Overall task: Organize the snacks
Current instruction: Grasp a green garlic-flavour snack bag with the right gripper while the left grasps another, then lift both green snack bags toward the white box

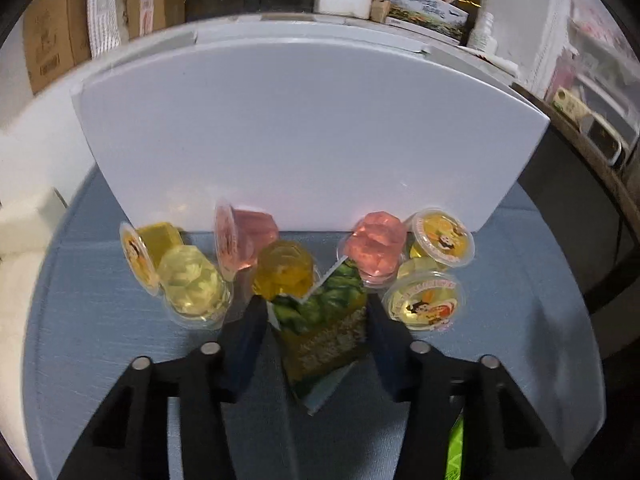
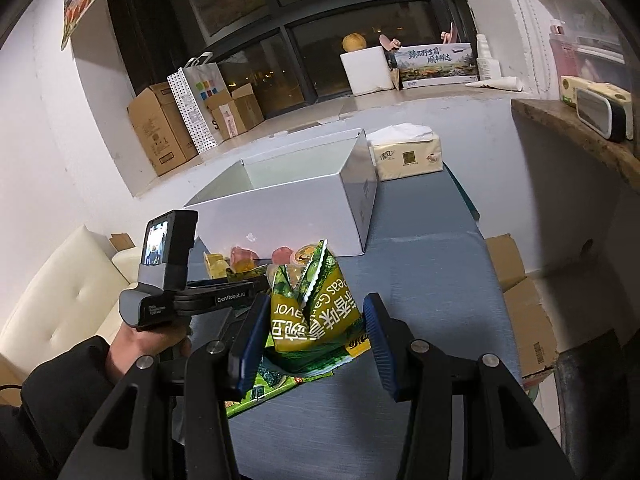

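1. The box (image 2: 304,200) looks empty; no snack seems packed yet.
2. Left gripper (image 1: 316,312) and right gripper (image 2: 316,320) each straddle a green packet (image 1: 324,332) (image 2: 316,320); whether clenched, I cannot tell.
3. Jelly cups (image 1: 192,284) sit on the table (image 1: 100,320) beside the box, unsorted.

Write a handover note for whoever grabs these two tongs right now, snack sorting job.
Left tongs: around a green snack packet, grip not certain.
Right tongs: around a green pea packet, grip also uncertain; another green packet lies flat beneath.
Jelly cups: seven loose on the blue table, against the white box's front wall, e.g. a pink one and a yellow one.
Done: nothing visible in the box; its floor is hidden.
Left: packets and cups.
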The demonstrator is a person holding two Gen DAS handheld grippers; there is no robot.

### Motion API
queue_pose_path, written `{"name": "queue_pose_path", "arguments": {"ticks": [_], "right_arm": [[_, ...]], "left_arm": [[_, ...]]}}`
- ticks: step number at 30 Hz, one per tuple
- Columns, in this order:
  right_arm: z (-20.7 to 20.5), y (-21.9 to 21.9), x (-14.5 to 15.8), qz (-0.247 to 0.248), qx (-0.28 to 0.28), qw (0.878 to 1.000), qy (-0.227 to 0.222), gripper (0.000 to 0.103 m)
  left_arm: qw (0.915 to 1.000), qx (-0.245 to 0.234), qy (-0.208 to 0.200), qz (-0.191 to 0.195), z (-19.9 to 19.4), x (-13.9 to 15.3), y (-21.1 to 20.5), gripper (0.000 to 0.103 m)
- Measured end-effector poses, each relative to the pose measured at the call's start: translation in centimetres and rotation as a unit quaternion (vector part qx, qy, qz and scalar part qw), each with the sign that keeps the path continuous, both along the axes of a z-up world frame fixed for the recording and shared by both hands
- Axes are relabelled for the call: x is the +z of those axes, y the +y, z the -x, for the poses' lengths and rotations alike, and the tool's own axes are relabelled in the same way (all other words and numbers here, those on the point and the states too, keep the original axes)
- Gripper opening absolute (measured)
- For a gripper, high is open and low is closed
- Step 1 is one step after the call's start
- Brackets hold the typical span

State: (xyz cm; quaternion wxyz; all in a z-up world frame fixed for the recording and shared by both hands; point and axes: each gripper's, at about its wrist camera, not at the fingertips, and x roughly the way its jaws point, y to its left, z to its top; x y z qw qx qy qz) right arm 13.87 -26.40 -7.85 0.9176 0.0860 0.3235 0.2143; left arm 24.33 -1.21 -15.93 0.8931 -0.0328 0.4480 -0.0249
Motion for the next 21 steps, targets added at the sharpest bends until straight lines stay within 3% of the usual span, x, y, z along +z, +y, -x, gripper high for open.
{"name": "queue_pose_path", "arguments": {"ticks": [7, 14, 18, 21], "right_arm": [[0.4, 0.7, -0.2, 0.001, 0.01, 1.0, -0.001, 0.052], [0.2, 2.0, -0.7, 0.003, 0.022, 1.0, 0.004, 0.052], [-0.7, 3.4, -0.9, 0.0, 0.035, 0.999, 0.009, 0.052], [-1.7, 4.9, -0.2, 0.0, 0.048, 0.999, 0.001, 0.052]], "left_arm": [[0.9989, -0.017, -0.026, 0.035, 2.9, 1.3, 1.0, 0.047], [0.9925, -0.04, -0.088, 0.074, 10.3, 6.2, 1.6, 0.047], [0.9899, -0.041, -0.109, 0.081, 13.0, 8.1, 3.0, 0.047], [0.9891, -0.041, -0.123, 0.069, 12.6, 9.6, 3.2, 0.047]]}}
